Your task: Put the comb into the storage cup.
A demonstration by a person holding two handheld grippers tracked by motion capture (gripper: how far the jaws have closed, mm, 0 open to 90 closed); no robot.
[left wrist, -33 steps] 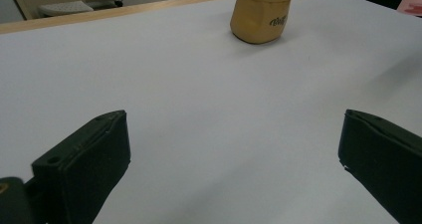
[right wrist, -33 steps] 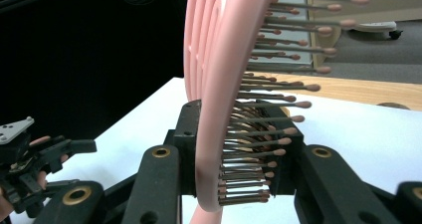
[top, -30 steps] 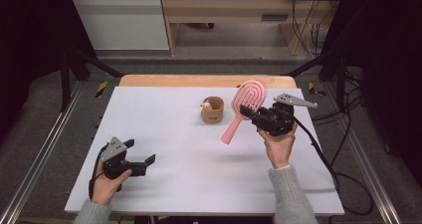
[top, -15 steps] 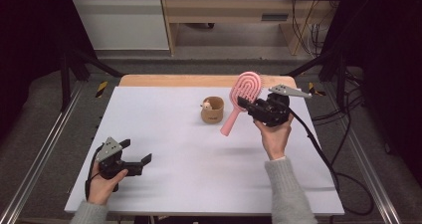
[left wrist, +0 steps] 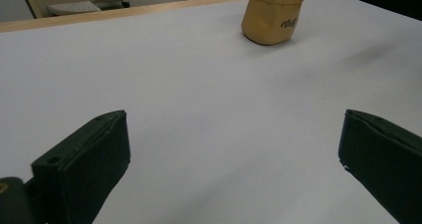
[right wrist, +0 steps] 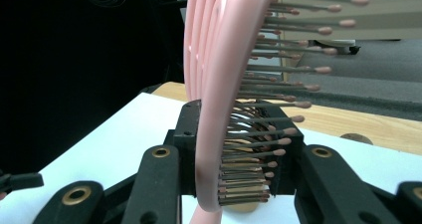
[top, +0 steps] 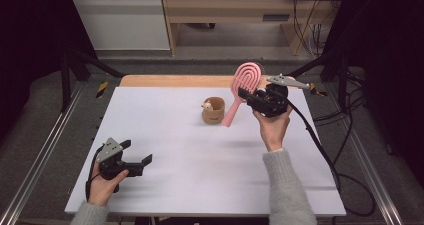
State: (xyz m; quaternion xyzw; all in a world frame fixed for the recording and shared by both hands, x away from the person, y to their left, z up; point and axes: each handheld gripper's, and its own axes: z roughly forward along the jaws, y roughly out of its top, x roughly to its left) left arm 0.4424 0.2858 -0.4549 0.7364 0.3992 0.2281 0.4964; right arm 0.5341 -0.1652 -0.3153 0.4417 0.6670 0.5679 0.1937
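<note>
A pink hairbrush (top: pixel 248 75) hangs in the air above the table's far right, head up, its handle slanting down-left toward a small tan cup (top: pixel 213 110). My right gripper (top: pixel 247 96) is shut on the brush's head. In the right gripper view the black jaws press the pink frame and bristles (right wrist: pixel 219 84) from both sides of my right gripper (right wrist: pixel 236 152). My left gripper (top: pixel 136 152) rests at the near left of the white table (top: pixel 200 185), open with nothing between its fingers (left wrist: pixel 84 159). The cup (left wrist: pixel 271 15) stands far ahead of my left gripper (left wrist: pixel 231 154).
A wooden strip (top: pixel 175 81) runs along the table's far edge. Metal rails (top: pixel 45 150) flank both sides. The right gripper's black cable (top: pixel 320 150) trails off the right edge. Wooden furniture (top: pixel 225 15) stands beyond the table.
My right hand has lifted the hairbrush higher and slightly farther back, and the handle's tip is nearer the cup. The left gripper stayed put.
</note>
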